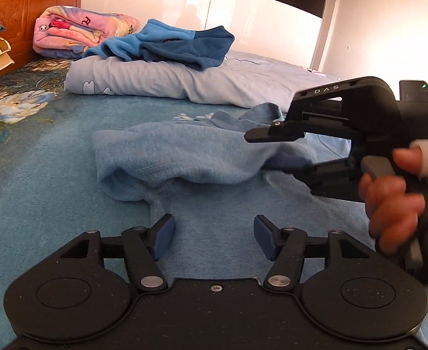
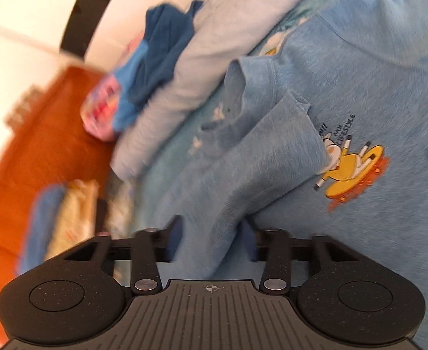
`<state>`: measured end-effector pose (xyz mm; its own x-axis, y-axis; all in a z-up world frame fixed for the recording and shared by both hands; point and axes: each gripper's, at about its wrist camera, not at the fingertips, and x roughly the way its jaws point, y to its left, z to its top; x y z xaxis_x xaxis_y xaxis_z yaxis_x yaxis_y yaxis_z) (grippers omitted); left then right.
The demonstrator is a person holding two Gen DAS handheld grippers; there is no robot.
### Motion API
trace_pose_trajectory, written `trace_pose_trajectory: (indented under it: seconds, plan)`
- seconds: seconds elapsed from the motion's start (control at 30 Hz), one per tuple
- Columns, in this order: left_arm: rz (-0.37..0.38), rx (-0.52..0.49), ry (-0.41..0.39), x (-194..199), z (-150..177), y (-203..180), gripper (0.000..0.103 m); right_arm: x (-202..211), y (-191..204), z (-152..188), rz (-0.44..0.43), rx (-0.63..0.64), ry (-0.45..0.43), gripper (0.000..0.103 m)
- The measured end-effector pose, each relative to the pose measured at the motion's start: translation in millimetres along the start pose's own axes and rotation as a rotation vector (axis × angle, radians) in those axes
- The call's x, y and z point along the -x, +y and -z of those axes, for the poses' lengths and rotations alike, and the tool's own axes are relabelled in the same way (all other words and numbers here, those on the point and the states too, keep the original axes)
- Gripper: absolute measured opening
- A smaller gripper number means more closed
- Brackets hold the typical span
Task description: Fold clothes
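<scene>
shirt: a light blue top (image 1: pixel 184 151) with a cartoon print (image 2: pixel 350 172) lies on the teal bedspread (image 1: pixel 39 175), straight ahead of the left claw at 12 o'clock; its body also runs under and past that claw.
sleeve: the sleeve (image 2: pixel 243 180) is folded in over the chest, its long axis running from the right claw up toward 1 o'clock in the right wrist view and ending at its cuff (image 2: pixel 298 102) just beside the print.
left claw: the left claw (image 1: pixel 214 237) hovers low over the shirt with its jaws well apart; the blue pads (image 1: pixel 163 237) show only flat cloth between them and hold nothing.
right claw: the right claw (image 2: pixel 211 233) has the sleeve cloth bunched between its jaws, which are mostly closed on it; seen from the left it enters from 3 o'clock (image 1: pixel 283 151), held by a hand (image 1: pixel 394 198).
nearer hand: the right one, already on the sleeve; the left is free for the near edge.
edges: a folded pale sheet (image 1: pixel 155 81) with a dark blue garment (image 1: pixel 181 46) on top lies at 12 o'clock beyond the shirt, apart from it.
open room: bare bedspread at 9 to 10 o'clock of the left claw, probably enough room to fold that way.
</scene>
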<state>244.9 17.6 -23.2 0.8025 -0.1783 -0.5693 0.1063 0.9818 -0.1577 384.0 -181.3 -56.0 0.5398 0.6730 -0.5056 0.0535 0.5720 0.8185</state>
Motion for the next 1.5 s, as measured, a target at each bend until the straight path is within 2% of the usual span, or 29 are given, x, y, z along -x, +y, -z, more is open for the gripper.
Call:
trace_pose_trajectory:
  seconds: [0.07, 0.1, 0.13, 0.4, 0.47, 0.53, 0.63, 0.67, 0.77, 0.93, 1.1, 1.17, 1.23, 1.3, 1.33, 1.37, 1.5]
  plan:
    - [0.004, -0.002, -0.002, -0.4, -0.8, 0.2, 0.06, -1.8, -6.4, -3.1, -0.039, -0.067, -0.015, 0.012]
    - [0.006, -0.003, -0.003, -0.7, -1.3, 0.4, 0.06, -1.7, -7.5, -4.2, -0.053, -0.081, -0.026, 0.011]
    - [0.008, -0.003, -0.002, -1.6, -2.3, 1.0, 0.06, 0.8, -3.8, -4.3, -0.055, -0.046, -0.044, 0.007]
    - [0.008, -0.02, -0.029, -24.1, -28.6, 1.5, 0.063, 21.0, 31.5, -19.2, -0.049, 0.157, -0.163, 0.003]
    - [-0.003, 0.013, -0.034, -31.8, -35.8, 6.8, 0.064, 32.3, 44.5, -25.4, -0.047, 0.233, -0.212, 0.003]
    - [-0.022, 0.097, -0.04, -33.1, -39.7, 16.9, 0.064, 52.1, 54.2, -31.5, -0.024, 0.318, -0.283, 0.003]
    - [0.0, 0.138, -0.025, -30.1, -37.1, 22.5, 0.064, 72.0, 54.8, -38.3, 0.064, 0.429, -0.342, 0.003]
    - [0.001, 0.122, -0.017, -28.5, -35.4, 20.2, 0.064, 76.0, 52.4, -40.6, 0.097, 0.454, -0.348, 0.003]
    - [0.004, 0.09, -0.009, -22.4, -30.9, 14.0, 0.067, 68.7, 22.8, -46.4, 0.215, 0.413, -0.276, 0.003]
    - [0.008, 0.093, 0.017, -17.7, -25.5, 13.6, 0.068, 62.2, -12.4, -43.6, 0.29, 0.329, -0.233, 0.003]
    - [0.007, 0.087, 0.025, -15.8, -22.8, 13.4, 0.069, 79.7, -9.2, -40.5, 0.269, 0.349, -0.297, 0.003]
    - [0.004, 0.082, 0.029, -16.3, -22.7, 11.3, 0.07, 78.1, -9.2, -43.5, 0.299, 0.337, -0.27, 0.003]
    - [0.007, 0.078, 0.029, -16.1, -22.0, 10.5, 0.072, 75.8, -18.7, -44.3, 0.286, 0.295, -0.244, 0.004]
    - [0.006, 0.068, 0.03, -15.9, -20.7, 9.1, 0.072, 74.9, -24.9, -41.0, 0.26, 0.282, -0.233, 0.011]
    - [0.004, 0.06, 0.032, -16.3, -20.6, 8.3, 0.072, 72.9, -26.6, -40.5, 0.259, 0.266, -0.22, 0.021]
    - [0.002, 0.052, 0.033, -16.7, -20.6, 7.5, 0.073, 69.7, -28.4, -40.7, 0.255, 0.247, -0.206, 0.024]
    - [0.001, 0.04, 0.036, -18.4, -20.3, 7.0, 0.073, 62.1, -32.2, -48.4, 0.237, 0.195, -0.22, 0.024]
